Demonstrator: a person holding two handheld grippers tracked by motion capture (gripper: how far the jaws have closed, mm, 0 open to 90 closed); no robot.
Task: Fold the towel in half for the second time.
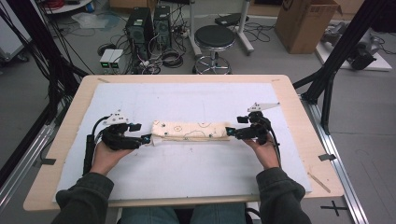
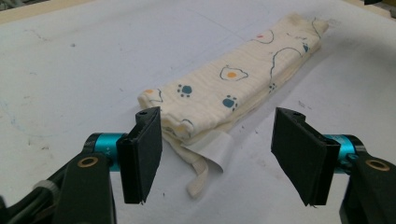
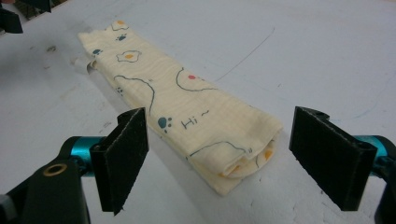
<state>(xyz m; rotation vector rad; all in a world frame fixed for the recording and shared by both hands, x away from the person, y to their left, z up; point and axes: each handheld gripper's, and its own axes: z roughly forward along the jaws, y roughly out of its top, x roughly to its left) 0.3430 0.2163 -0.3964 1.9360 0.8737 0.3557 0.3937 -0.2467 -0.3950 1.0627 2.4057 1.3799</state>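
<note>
**Folded cloth lying crosswise, one gripper at each short end**

The folded cloth point(image 1: 190, 130) is laid flat on the white mat point(image 1: 187, 100), about midway between the mat's left and right edges and somewhat nearer its front edge than its back edge. Its long axis is run parallel to the front edge of the tabletop point(image 1: 299, 100), so that each short end is pointed toward one hand. The left gripper point(image 1: 145, 139) is held just off the left end, and the right gripper point(image 1: 229, 132) just off the right end; neither is set clearly nearer than the other. In the left gripper view the jaws are seen spread apart, with the cloth's loose end and a trailing strip lying between and just ahead of them, unpinched. In the right gripper view the jaws are likewise spread wide, with the rounded fold of the cloth lying ahead between them and nothing gripped. Any coming pinch is judged to require a short advance along the cloth's long axis from either end
</note>
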